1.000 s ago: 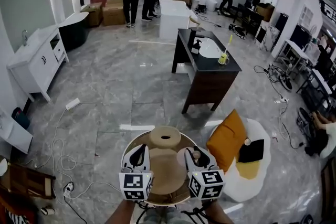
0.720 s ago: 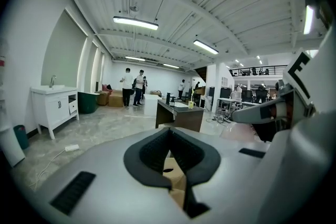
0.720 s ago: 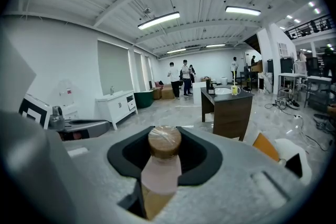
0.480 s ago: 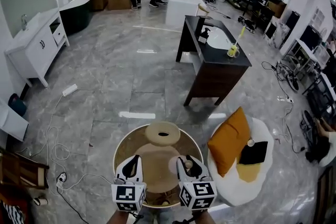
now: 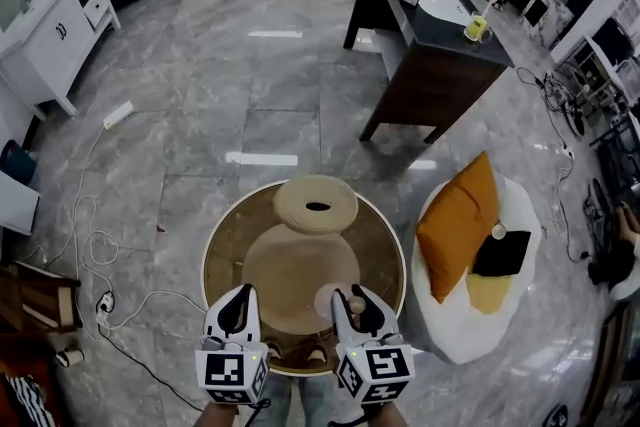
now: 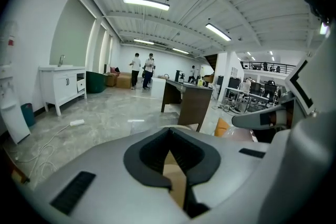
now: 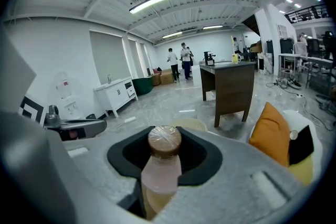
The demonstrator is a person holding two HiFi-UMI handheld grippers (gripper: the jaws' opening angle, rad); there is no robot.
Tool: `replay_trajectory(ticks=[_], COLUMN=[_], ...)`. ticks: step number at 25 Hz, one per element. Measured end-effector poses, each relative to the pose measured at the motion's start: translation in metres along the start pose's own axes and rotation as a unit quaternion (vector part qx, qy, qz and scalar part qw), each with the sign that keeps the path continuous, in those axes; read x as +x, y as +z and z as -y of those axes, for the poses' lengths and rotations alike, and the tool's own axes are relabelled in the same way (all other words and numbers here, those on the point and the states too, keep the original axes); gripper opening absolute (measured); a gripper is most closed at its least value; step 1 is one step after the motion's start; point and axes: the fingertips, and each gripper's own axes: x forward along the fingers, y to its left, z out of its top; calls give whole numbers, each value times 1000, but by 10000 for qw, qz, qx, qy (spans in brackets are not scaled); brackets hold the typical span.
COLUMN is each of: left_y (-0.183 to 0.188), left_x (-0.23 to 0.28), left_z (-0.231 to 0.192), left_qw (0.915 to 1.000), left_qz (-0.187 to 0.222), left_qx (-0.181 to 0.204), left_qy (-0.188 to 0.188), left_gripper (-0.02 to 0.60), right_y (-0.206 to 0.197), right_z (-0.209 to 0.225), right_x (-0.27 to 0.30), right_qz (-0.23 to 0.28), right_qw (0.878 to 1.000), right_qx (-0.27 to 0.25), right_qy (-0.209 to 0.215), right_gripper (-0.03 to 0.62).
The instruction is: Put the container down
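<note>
Container aloft: a small pale bottle with a brown cap (image 7: 161,170) stands upright between the jaws of the right tool (image 5: 355,310), which grips it by the body. It hangs above the near part of the round wooden table (image 5: 398,245), not yet set down. The left tool (image 5: 240,308) hovers beside it over the table's near-left edge, its jaws pinched together on nothing.

The carry looks all but over, and lowering comes next. That calls for bringing the bottle down level onto the table's bare pale centre (image 5: 300,277), then letting go only once its base sits flat; a tall, narrow bottle would likely tip if released at a tilt.

On the table's far side lies a woven ring with a dark hole (image 5: 316,204), well clear of the drop spot. A few small items at the near rim are too small to identify. Right of the table, an orange cushion (image 5: 458,225) rests on a white seat; cables (image 5: 100,265) trail across the floor to its left; a dark vanity unit (image 5: 430,65) stands beyond.
</note>
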Motion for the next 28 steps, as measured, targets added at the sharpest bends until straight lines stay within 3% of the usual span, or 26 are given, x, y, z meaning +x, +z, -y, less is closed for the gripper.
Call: replay_trajectory(ticks=[12, 18, 28], left_y=[-110, -131, -134], left_x=[42, 39, 39], left_z=[-22, -33, -47], left_qw=[9990, 9982, 9979], left_qz=[-379, -511, -510], left_qx=[-227, -312, -351], left_qy=[-14, 88, 184], left_gripper=[3, 3, 3], right_y=[-91, -118, -142], right_z=[5, 6, 14], right_x=[43, 60, 108], right_qz=[-467, -728, -1021], right_qw=[9981, 9966, 9945], right_qx=[-350, -342, -186], right_qy=[178, 191, 162], right_gripper=[126, 126, 126])
